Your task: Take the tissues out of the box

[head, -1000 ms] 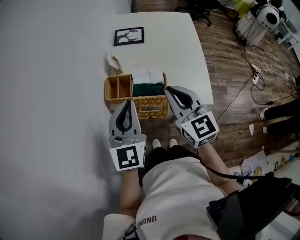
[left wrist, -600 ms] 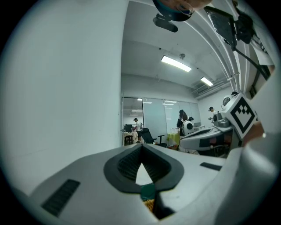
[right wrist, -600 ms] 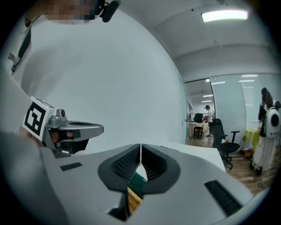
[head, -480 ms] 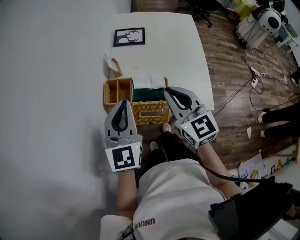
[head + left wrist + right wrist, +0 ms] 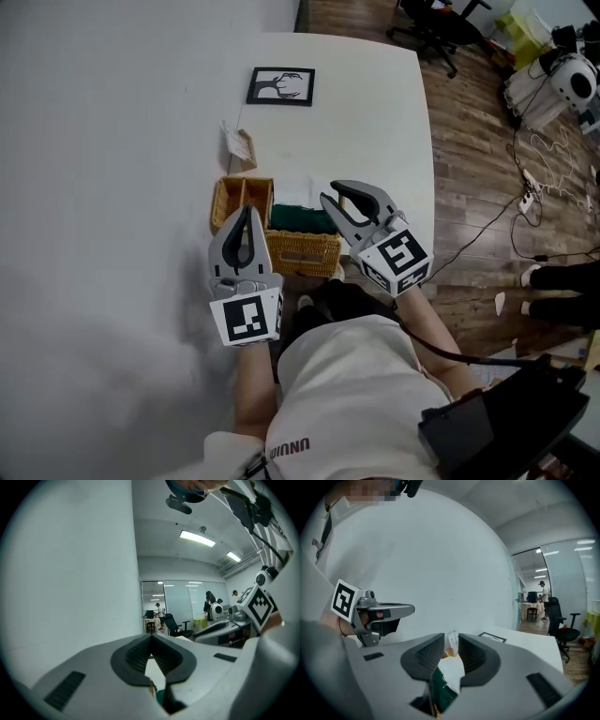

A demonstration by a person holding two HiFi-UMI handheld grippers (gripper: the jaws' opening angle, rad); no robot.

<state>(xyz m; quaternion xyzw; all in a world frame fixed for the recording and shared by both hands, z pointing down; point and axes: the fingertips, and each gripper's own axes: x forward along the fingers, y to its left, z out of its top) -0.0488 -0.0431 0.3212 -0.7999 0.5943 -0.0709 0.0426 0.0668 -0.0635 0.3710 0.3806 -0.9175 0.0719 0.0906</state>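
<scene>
A wicker basket stands on the white table. It holds a dark green tissue pack with white tissue behind it. My right gripper hovers at the basket's near right corner. Its jaws are opening, with a narrow gap and nothing between them. In the right gripper view the white tissue and the green pack show through that gap. My left gripper is shut and empty at the basket's near left corner, its tips meeting in the left gripper view.
A framed black-and-white picture lies farther back on the table. A small paper packet lies just behind the basket. The table's right edge drops to a wooden floor with cables and an office chair.
The right gripper's jaws have parted a little. Both grippers sit slightly closer to the basket's near side, and the head view has shifted. The left gripper stays shut.
</scene>
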